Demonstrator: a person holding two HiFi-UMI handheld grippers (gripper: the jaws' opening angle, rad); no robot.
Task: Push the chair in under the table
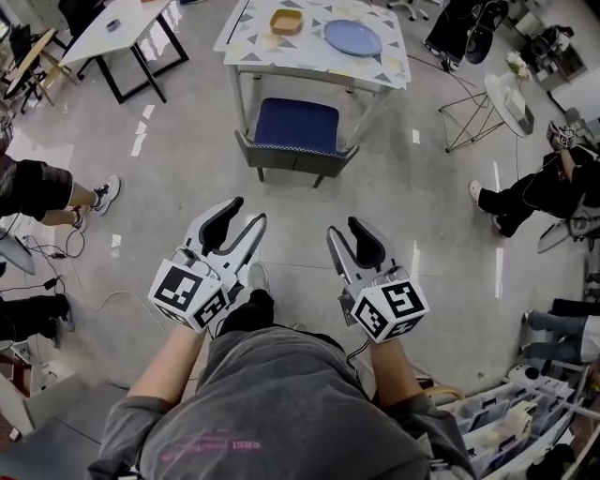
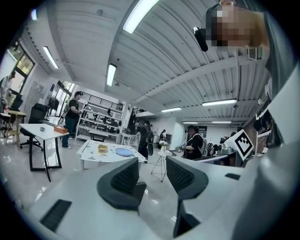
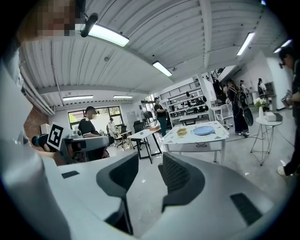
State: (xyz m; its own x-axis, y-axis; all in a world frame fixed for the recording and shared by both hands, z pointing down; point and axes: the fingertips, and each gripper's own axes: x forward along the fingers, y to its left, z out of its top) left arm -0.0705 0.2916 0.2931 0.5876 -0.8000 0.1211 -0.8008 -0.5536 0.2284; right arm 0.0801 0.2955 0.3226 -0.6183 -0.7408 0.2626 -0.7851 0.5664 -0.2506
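Observation:
A chair (image 1: 296, 126) with a blue seat and grey frame stands half out from a white table (image 1: 309, 54) with a triangle-patterned top, at the top of the head view. On that table lie a blue plate (image 1: 352, 37) and a yellow bowl (image 1: 287, 21). My left gripper (image 1: 247, 214) and right gripper (image 1: 344, 228) are held side by side over the bare floor, well short of the chair, both open and empty. The left gripper (image 2: 152, 180) view shows the table (image 2: 91, 156) ahead, with the chair hidden by the jaws. The right gripper (image 3: 147, 173) view shows the table (image 3: 211, 138) too.
A white desk with black legs (image 1: 122, 28) stands at the far left, and a small round wire-legged table (image 1: 506, 98) at the right. A seated person (image 1: 534, 192) is at the right and another person's legs (image 1: 56, 197) at the left. Cables (image 1: 56, 248) lie on the floor.

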